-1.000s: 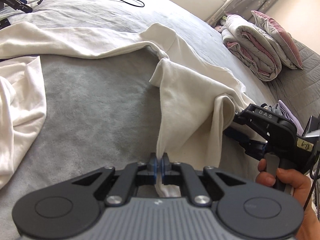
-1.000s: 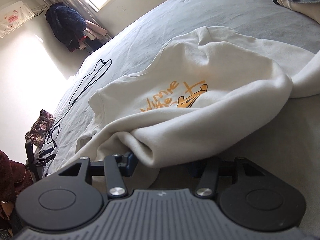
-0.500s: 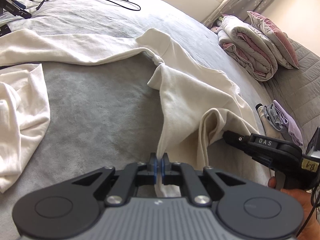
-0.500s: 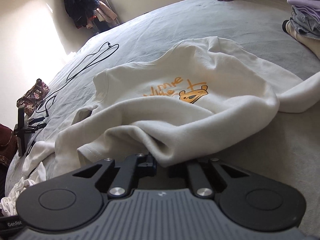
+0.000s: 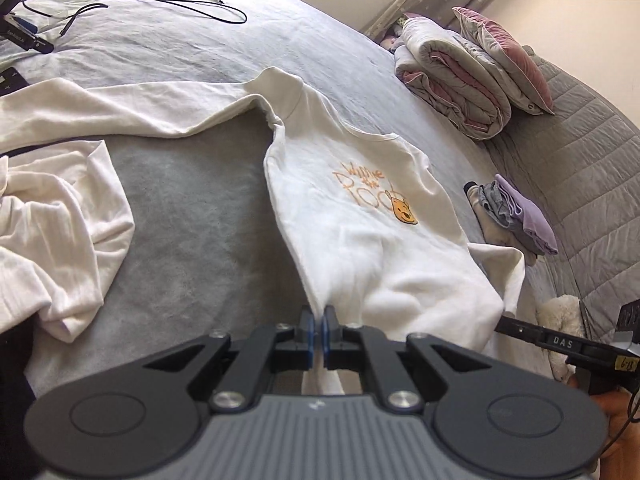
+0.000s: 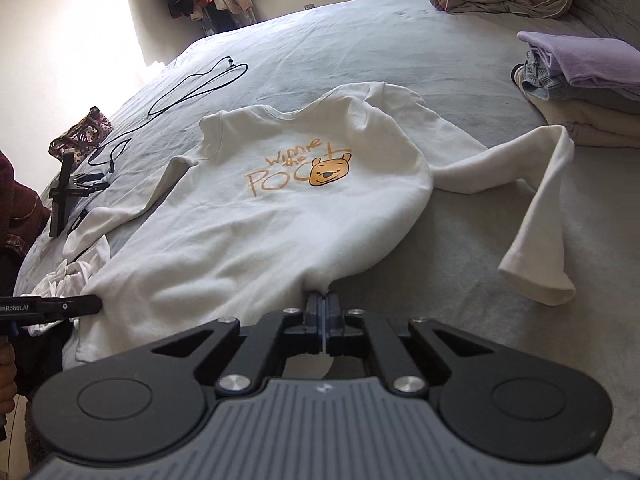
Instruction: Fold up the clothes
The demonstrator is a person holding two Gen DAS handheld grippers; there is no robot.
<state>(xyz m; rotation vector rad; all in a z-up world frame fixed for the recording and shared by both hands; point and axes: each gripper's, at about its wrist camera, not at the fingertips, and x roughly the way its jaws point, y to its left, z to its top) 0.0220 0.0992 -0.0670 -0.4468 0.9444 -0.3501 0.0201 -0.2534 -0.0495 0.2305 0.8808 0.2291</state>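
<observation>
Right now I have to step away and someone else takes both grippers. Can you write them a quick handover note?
Left gripper: shut on the white sweatshirt at its hem's left corner.
Right gripper: shut on the hem's right corner.
The sweatshirt lies print up on the grey bed, body spread flat. One sleeve lies bent at its right; the other sleeve trails off to its left.
Done: garment laid out. Left: fold in the sleeves, then the body. A folded stack sits nearby; another white garment waits unfolded.

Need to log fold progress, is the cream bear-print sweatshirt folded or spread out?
Spread out: the cream bear-print sweatshirt lies print-up on the grey bed, sleeves out sideways.
</observation>
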